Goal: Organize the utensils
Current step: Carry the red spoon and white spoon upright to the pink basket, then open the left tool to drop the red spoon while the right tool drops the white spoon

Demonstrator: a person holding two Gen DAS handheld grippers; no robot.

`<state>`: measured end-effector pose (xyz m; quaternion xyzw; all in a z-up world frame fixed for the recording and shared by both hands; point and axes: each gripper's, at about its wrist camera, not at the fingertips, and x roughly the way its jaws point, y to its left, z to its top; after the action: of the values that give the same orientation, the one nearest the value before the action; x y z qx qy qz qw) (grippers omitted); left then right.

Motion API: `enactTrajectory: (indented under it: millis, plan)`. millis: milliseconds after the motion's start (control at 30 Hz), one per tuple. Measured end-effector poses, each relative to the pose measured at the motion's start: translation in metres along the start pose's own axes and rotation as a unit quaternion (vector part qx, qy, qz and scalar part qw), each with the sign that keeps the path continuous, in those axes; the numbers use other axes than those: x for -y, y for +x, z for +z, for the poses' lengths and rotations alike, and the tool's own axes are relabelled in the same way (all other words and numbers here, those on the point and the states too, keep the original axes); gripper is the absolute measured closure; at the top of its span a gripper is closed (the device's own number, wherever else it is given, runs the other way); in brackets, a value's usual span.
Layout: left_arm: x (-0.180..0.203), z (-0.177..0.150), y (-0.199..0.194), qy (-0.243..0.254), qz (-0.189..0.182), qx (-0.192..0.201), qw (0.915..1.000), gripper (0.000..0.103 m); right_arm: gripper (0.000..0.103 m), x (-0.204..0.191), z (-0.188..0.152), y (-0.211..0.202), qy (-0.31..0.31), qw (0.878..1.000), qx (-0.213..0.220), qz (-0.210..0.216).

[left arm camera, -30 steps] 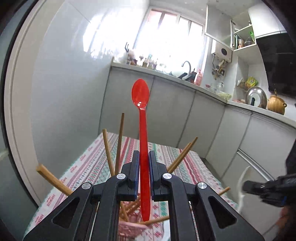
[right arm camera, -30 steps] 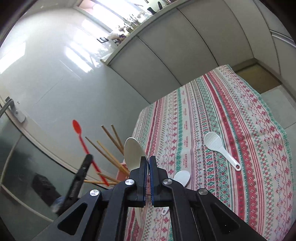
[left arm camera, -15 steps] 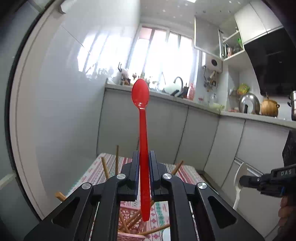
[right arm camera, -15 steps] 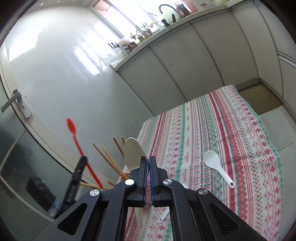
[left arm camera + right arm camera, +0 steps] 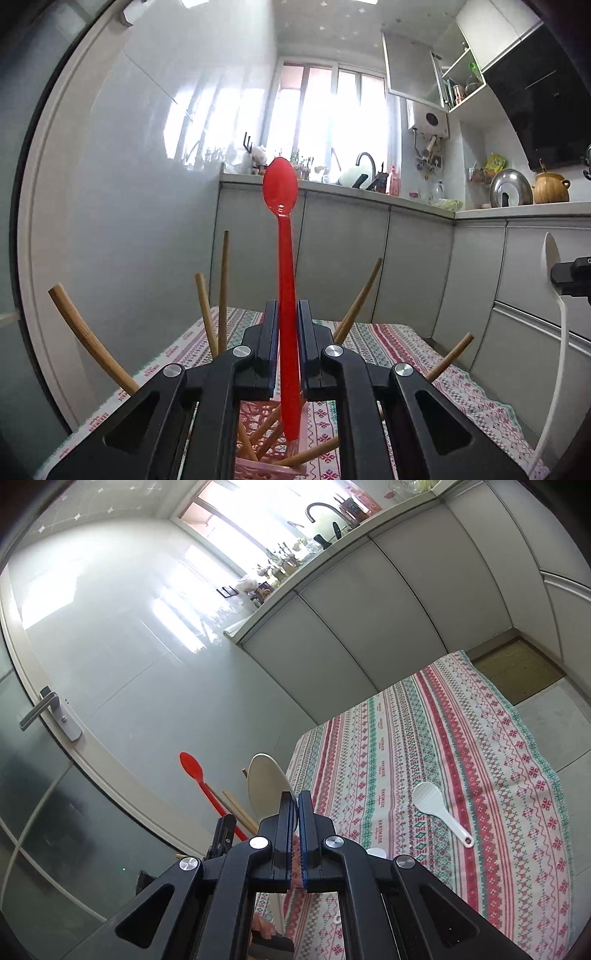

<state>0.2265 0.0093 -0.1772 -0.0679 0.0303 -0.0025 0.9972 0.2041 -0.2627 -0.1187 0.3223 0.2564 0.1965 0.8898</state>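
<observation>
While my left gripper (image 5: pixel 283 339) pinches the long red plastic spoon (image 5: pixel 283 280) mid-handle, bowl up, its tip hangs just inside the pink lattice plastic basket (image 5: pixel 271 456) among slanting wooden chopsticks (image 5: pixel 88 336). I judge it light, stiff and slick, so that mid-handle hold suits. My right gripper (image 5: pixel 294 834) is pressed together on the cream-white plastic spoon (image 5: pixel 266 786), equally light. A white rice paddle (image 5: pixel 437 810) lies on the striped tabletop (image 5: pixel 498 738).
</observation>
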Motion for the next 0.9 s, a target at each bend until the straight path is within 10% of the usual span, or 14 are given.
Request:
enactTrajectory:
  millis: [500, 900]
  plan:
    - [-0.025, -0.057, 0.004, -0.02, 0.028, -0.058, 0.9977, 0.094, 0.1, -0.01, -0.009, 0.017, -0.01, 1.0, -0.02, -0.002]
    - [-0.025, -0.034, -0.027, -0.048, 0.013, -0.106, 0.9931, 0.092, 0.1, -0.036, 0.001, 0.013, -0.045, 0.999, 0.015, -0.019]
